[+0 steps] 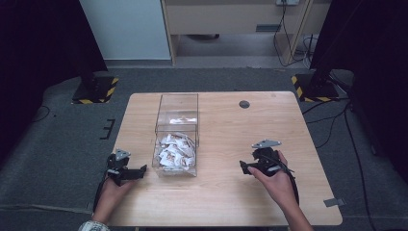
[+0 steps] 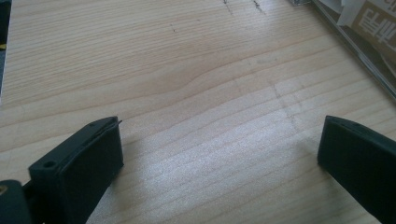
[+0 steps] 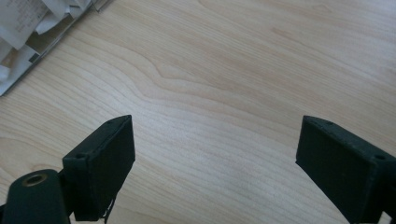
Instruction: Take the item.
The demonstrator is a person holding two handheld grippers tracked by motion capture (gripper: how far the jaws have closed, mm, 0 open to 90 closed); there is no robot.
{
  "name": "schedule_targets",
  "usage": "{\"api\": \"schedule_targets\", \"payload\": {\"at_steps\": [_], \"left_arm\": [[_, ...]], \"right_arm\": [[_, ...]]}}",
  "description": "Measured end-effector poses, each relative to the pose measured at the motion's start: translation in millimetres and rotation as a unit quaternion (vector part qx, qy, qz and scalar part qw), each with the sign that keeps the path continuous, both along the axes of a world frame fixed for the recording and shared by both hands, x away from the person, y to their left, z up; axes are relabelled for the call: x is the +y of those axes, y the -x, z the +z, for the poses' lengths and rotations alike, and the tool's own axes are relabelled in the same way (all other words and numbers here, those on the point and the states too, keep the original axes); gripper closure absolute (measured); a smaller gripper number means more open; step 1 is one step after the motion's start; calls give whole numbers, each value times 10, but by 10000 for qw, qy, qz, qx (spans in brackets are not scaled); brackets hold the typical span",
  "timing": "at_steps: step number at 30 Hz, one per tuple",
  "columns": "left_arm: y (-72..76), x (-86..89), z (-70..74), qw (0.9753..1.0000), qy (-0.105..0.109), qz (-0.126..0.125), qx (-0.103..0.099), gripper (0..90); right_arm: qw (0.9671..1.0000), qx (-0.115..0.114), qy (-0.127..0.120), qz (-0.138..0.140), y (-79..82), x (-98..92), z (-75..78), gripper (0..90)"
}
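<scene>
The clear box (image 1: 176, 139) stands on the table (image 1: 231, 192) between the two grippers, and its near half is full of white paper packets (image 1: 175, 151). This box with its packets seems to be the thing of the work, because both tools point inward at it.

The left gripper (image 1: 137, 172) rests low over the wood, and its jaws stand wide apart with nothing between them. In the left gripper view the bare table lies between the jaws, and the box wall (image 2: 359, 46) with some printed paper behind it is ahead and beyond the right jaw — near, but not touching.

The right gripper (image 1: 246, 167) is also held low by the hand (image 1: 276, 180), with its jaws wide and empty. In the right gripper view the box corner (image 3: 42, 42) with packets sits ahead and outside the left jaw, farther away than on the other side.

I judge that both grippers are held wide because no grasp has begun: the jaws are prepared for a packet or for the box wall. The box is placed in the middle — probably so that each hand can reach it equally. The left one is closer, so it could more easily go first.
</scene>
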State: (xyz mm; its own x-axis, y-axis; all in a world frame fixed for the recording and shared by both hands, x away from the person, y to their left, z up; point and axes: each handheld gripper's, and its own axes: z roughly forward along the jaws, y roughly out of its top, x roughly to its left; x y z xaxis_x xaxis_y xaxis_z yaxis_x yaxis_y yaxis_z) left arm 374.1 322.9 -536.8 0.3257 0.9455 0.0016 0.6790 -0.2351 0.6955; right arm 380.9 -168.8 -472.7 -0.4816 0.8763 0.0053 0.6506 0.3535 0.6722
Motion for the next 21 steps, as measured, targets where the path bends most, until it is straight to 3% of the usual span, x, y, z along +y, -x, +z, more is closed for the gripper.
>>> {"api": "schedule_targets", "payload": {"at_steps": [21], "left_arm": [[-1, 0, 0, 10000, 2, -5, -1, 0]], "right_arm": [[9992, -279, -108, 271, -81, 243, 287, 195]]}}
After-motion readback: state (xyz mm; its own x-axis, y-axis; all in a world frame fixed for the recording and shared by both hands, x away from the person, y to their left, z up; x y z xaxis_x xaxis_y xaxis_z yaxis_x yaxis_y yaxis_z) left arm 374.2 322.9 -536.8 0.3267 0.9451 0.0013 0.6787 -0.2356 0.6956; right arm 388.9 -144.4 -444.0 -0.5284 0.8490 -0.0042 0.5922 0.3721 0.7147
